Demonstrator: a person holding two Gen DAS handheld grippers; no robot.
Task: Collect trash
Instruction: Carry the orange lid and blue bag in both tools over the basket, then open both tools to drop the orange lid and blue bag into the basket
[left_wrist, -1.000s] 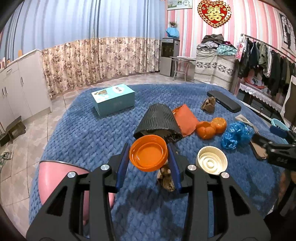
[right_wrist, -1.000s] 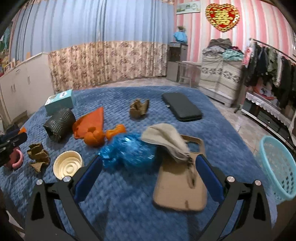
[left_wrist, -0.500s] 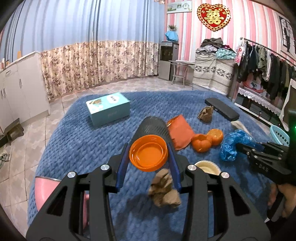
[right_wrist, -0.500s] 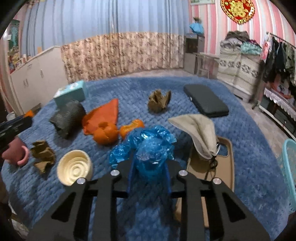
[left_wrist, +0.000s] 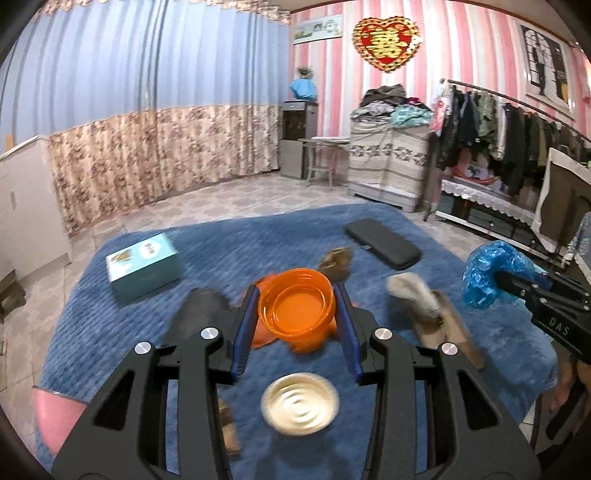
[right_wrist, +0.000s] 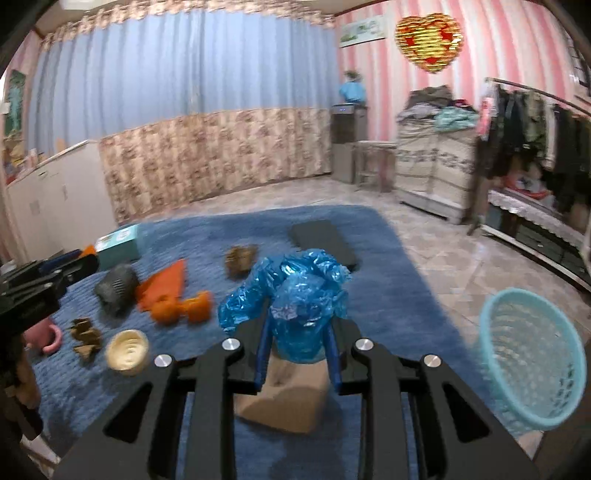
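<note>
the left hand-held gripper (left_wrist: 297, 314) is closed on an orange lid (left_wrist: 296, 312), pinched across its rim, lifted above the blue rug (left_wrist: 240, 243). the lid looks stiff and light, so a grip across the rim should hold, though smooth plastic may slip if squeezed off centre. the right hand-held gripper (right_wrist: 298, 349) is clamped on a crumpled blue plastic bag (right_wrist: 291, 299), held clear of the rug; it looks soft and nearly weightless, best taken by the bunched middle. a light blue basket (right_wrist: 532, 358) stands on the floor just off the rug's right edge. left on the rug are a cream lid (right_wrist: 126, 350), brown paper scraps (right_wrist: 85, 336) and orange peel (right_wrist: 181, 308), near the left edge.
</note>
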